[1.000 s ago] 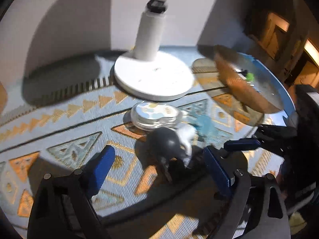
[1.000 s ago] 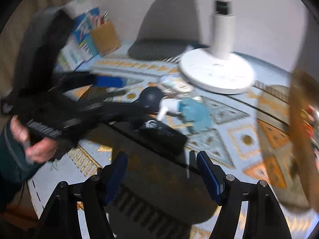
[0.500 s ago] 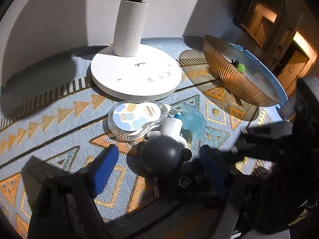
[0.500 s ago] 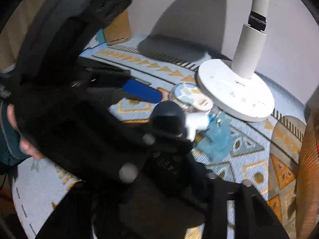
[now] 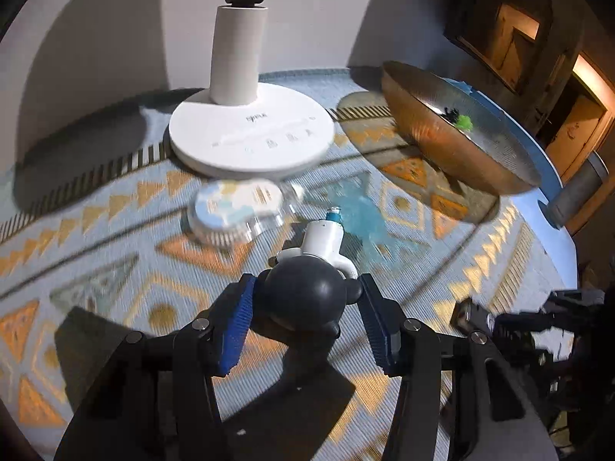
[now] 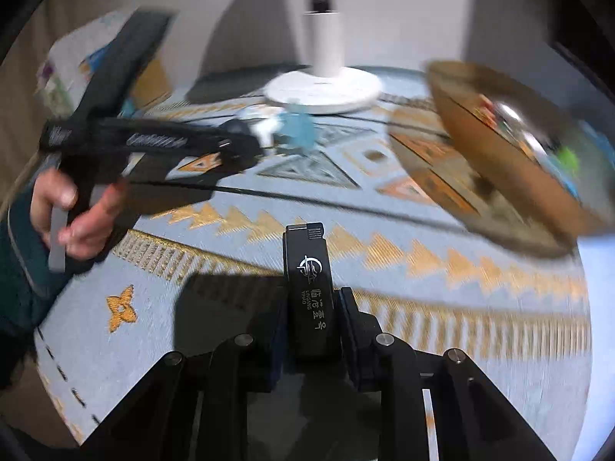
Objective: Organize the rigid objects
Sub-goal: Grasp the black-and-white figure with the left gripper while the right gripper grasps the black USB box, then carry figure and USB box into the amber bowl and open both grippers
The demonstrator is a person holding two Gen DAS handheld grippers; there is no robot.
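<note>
Left gripper [image 5: 307, 319] closing around the dark ball-headed toy [image 5: 303, 299], which sits between the blue pads [image 5: 234, 330] on the patterned worktop [image 5: 115, 230]; contact unclear, small gaps show. Toy's white body points toward the lamp base [image 5: 251, 136]. Round clear packet [image 5: 238, 207] and blue blob [image 5: 361, 215] lie just beyond, blurred. Right gripper [image 6: 311, 326] clamped on a black lighter [image 6: 309, 280], upright between the jaws, above the worktop. Copper bowl [image 6: 499, 153] at right, holding small items.
</note>
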